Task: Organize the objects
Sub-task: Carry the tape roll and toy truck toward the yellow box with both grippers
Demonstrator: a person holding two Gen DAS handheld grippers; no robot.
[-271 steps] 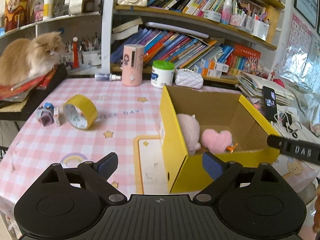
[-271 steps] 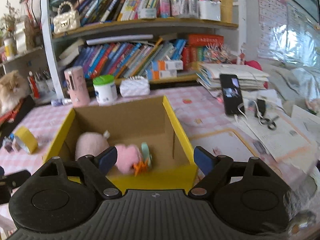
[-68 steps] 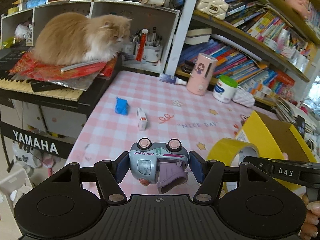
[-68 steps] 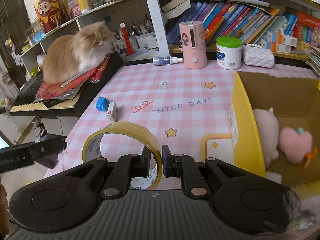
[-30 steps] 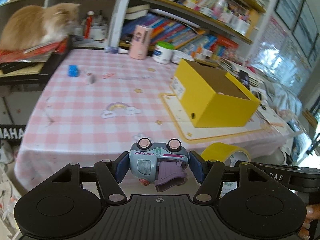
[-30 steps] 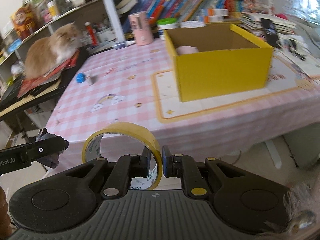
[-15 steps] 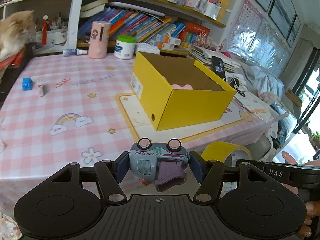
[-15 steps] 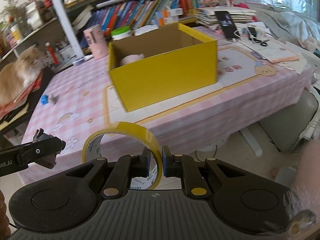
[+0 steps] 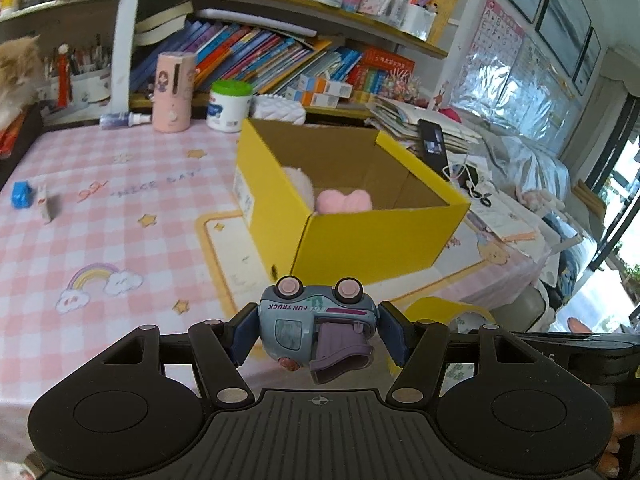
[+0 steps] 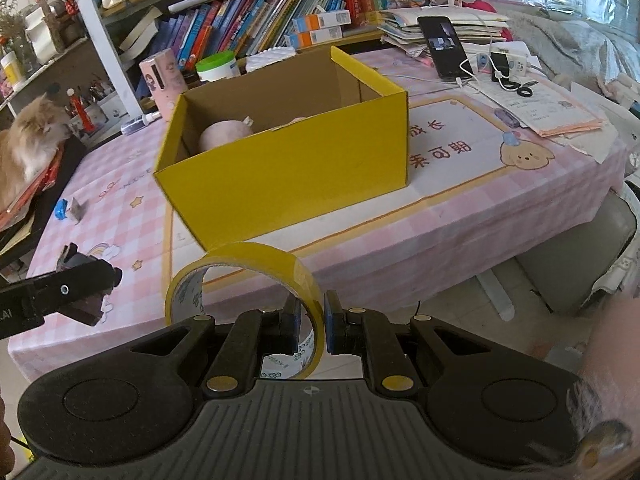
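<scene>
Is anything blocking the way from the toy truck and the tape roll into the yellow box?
Nothing visible does. The toy truck and tape roll are held short of the yellow box; only its near wall must be cleared, and its top is open.

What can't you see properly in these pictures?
- Box floor: right wrist view, the near wall hides it; only the tops of the pink plushies show.
- Cat: left wrist view, cut off by the left edge.
- Tape roll's bottom: right wrist view, hidden behind the right gripper.
- Truck underside: left wrist view, hidden by the left gripper body.
</scene>
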